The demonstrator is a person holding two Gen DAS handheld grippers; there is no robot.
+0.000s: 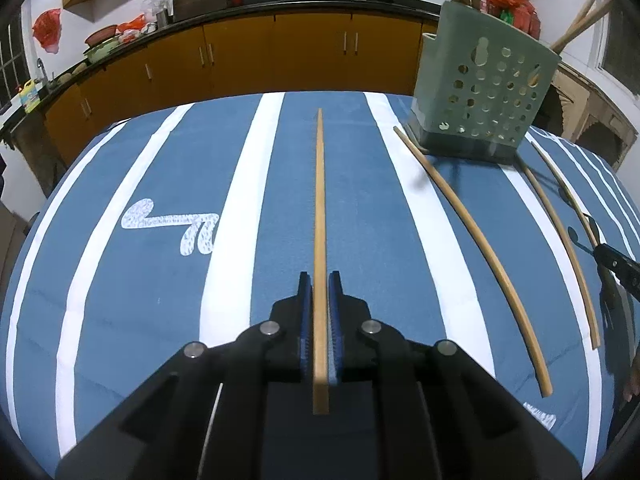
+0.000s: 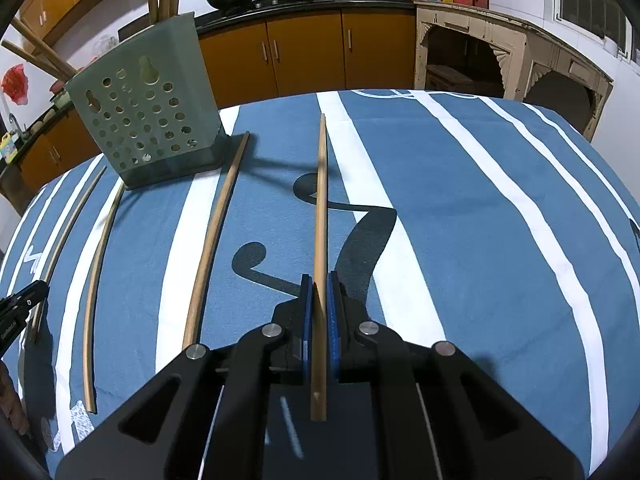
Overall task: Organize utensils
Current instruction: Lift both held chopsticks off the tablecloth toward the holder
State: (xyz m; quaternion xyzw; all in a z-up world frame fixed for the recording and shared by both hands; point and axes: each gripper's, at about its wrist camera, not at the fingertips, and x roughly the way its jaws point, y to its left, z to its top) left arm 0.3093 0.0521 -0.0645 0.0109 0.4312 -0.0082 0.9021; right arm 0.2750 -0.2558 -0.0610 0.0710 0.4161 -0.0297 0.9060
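Kitchen cabinets (image 1: pixel 240 56) back striped cloth (image 1: pixel 360 208); each gripper (image 1: pixel 319 280) (image 2: pixel 317 280) clamps a chopstick (image 1: pixel 320 200) (image 2: pixel 321 200).

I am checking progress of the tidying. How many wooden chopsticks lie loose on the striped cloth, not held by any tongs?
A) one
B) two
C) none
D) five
B: besides the one chopstick in each tongs, two long wooden chopsticks lie loose on the blue-and-white striped cloth.
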